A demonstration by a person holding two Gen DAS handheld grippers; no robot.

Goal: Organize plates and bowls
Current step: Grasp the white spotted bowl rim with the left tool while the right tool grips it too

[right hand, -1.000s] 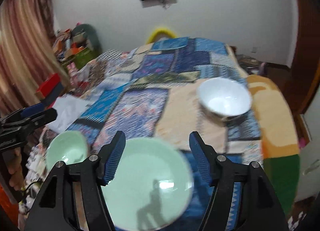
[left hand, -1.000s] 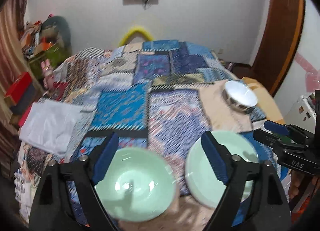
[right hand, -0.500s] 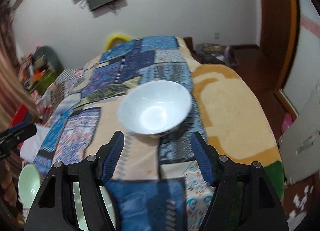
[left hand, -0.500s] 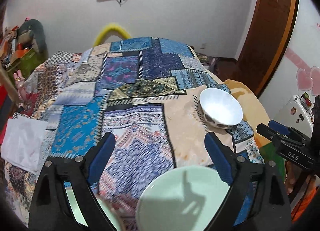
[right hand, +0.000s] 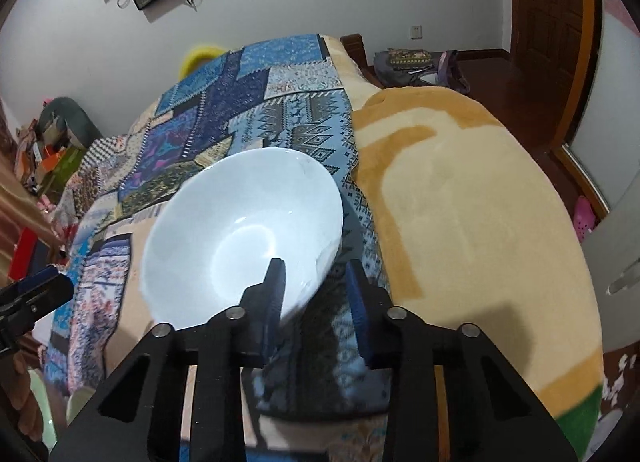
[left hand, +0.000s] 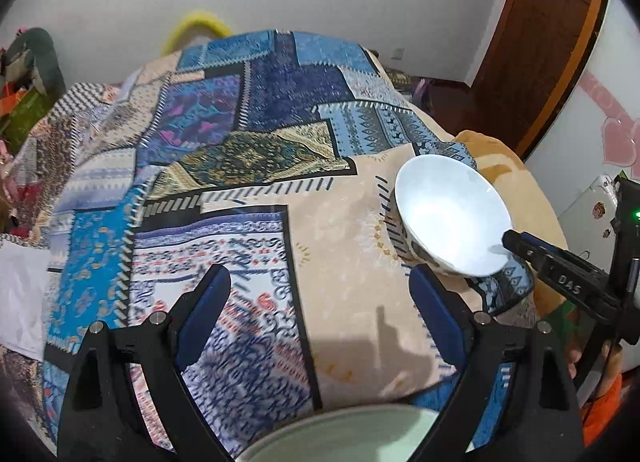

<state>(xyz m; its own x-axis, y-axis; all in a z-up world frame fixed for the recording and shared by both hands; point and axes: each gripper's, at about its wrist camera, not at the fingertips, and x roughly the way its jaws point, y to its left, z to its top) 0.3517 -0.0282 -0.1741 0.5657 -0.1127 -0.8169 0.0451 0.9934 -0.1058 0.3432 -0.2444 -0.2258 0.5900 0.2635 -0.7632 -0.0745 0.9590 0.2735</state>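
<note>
Both views have been carried past the green dishes and onto the white bowl point(right hand: 244, 238); it sits on the patchwork bedspread point(left hand: 248, 189) near the bed's right edge; the right gripper point(right hand: 316, 286) is closing across the near rim, one finger inside, one outside, pads not yet seen to press; the left gripper point(left hand: 320, 298) is held wide apart over bare cloth, nothing between; a green plate point(left hand: 340, 438) shows at its lower edge. A thin rim bite on soft bedding could tip or slip the bowl.
</note>
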